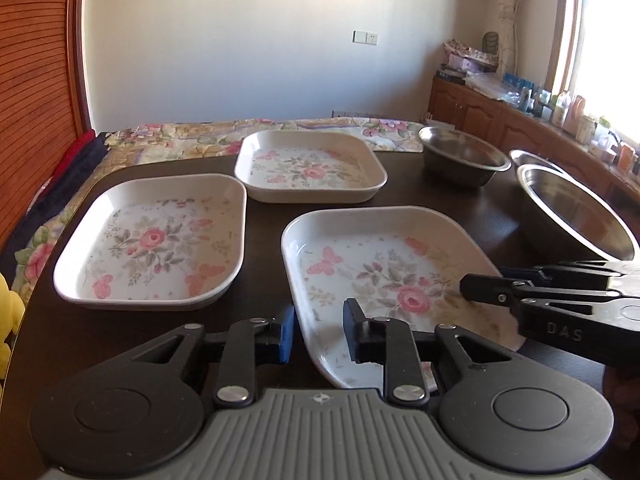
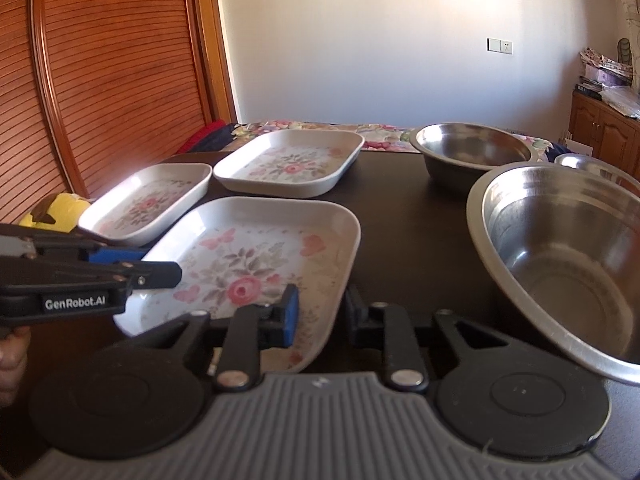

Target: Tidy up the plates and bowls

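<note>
Three cream square plates with a rose print lie on the dark table (image 1: 264, 216). My left gripper (image 1: 320, 330) is shut on the near-left rim of the nearest plate (image 1: 380, 276), blue pad outside the wall, black finger inside. My right gripper (image 2: 320, 312) is shut on the same plate's (image 2: 256, 256) near-right rim, and the left wrist view shows that right gripper (image 1: 496, 304) from the side. The other two plates (image 1: 156, 240) (image 1: 308, 168) sit left and behind. Steel bowls (image 1: 460, 156) (image 1: 576, 208) stand to the right, with a third bowl's rim (image 1: 528, 156) behind them.
A flowered cloth (image 1: 180, 140) covers the table's far edge. A yellow object (image 2: 56, 208) sits off the left edge by a slatted wooden door (image 2: 100, 80). A wooden cabinet (image 1: 520, 120) loaded with bottles runs along the right under a window. A hand (image 2: 10, 360) holds the left gripper.
</note>
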